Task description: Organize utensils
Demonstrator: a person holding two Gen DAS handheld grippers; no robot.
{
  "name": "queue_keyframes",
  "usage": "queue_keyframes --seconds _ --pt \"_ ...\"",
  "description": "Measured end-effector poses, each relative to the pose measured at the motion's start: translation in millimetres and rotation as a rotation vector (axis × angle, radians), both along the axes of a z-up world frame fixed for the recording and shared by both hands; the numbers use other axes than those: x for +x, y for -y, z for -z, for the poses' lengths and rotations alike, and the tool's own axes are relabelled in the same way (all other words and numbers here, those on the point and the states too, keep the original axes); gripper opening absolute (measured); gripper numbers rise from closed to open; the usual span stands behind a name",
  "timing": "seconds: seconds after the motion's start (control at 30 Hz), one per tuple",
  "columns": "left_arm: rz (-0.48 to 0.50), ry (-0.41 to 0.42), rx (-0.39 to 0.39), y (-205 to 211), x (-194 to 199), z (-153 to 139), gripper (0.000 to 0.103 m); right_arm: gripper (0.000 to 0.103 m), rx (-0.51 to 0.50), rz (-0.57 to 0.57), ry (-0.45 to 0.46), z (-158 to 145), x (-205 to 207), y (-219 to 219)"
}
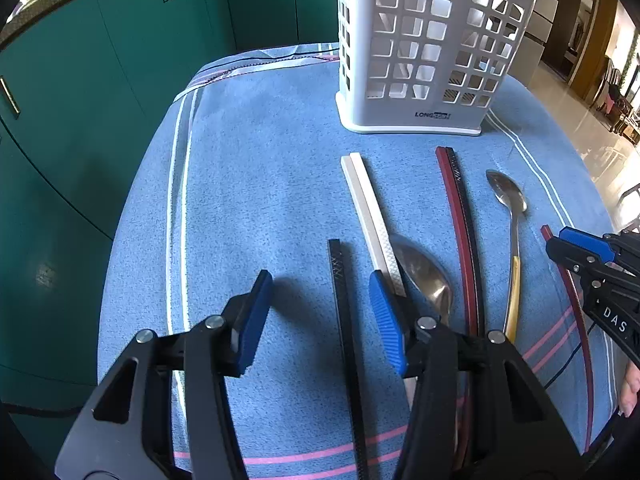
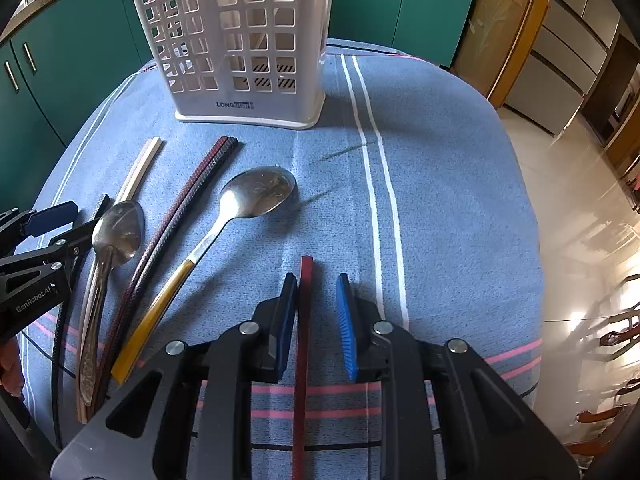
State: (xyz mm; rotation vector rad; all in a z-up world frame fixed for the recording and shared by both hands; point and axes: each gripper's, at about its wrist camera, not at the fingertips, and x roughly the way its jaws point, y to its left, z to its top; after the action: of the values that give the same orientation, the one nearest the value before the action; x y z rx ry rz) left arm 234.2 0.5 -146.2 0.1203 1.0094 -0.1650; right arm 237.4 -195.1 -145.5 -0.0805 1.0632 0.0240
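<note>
A single dark red chopstick [image 2: 306,300] is seen lying on the blue striped cloth [image 2: 440,200] between the parted fingers of the right gripper [image 2: 318,320], close against the left pad, with nothing yet clamped. The left gripper [image 1: 320,312] is held wide, a single black chopstick [image 1: 340,280] lying between its fingers. Just beyond its right finger a cream pair of chopsticks [image 1: 366,196] and a steel spoon [image 1: 426,276] are laid; further right, a red-and-black pair [image 1: 456,200] and a yellow-handled spoon [image 1: 510,216].

The chopsticks are judged light, stiff, slim and likely to roll or pivot; a hold near mid-length would probably be steadiest. The spoons look smooth and slippery, best taken by the handle.

Ahead of both grippers a white slotted utensil holder [image 1: 420,60] is stood, marked "LONG" followed by unreadable letters. "GenRobot.AI" is read on the left gripper, "DAS" on the right.
</note>
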Motion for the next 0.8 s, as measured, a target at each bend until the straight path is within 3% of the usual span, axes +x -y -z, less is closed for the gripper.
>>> queue_keyframes --seconds 0.17,0.23,0.37,0.5,0.63,0.8 --pt "0.004 0.002 -0.003 0.3 -1.9 -0.7 0.042 0.021 0.004 -0.002 0.001 0.2 -0.3 1.0" --pt "0.009 0.002 -0.003 1.1 -3.6 -1.5 0.038 0.013 0.020 -0.009 0.000 0.0 -2.2 0.9" --pt "0.014 0.004 -0.004 2.2 -5.9 -2.1 0.034 0.009 0.011 -0.017 0.007 0.0 -5.3 -3.7" --pt "0.023 0.005 -0.010 2.9 -8.5 -2.8 0.028 0.009 0.014 -0.017 0.008 -0.9 -5.7 -4.8" --pt "0.026 0.003 -0.027 0.9 -9.3 -3.0 0.010 0.009 0.014 -0.019 0.014 -1.4 -7.9 -4.8" --pt "0.018 -0.004 -0.058 0.3 -10.6 -3.6 0.007 0.008 0.030 -0.020 0.013 -1.1 -7.6 -2.5"
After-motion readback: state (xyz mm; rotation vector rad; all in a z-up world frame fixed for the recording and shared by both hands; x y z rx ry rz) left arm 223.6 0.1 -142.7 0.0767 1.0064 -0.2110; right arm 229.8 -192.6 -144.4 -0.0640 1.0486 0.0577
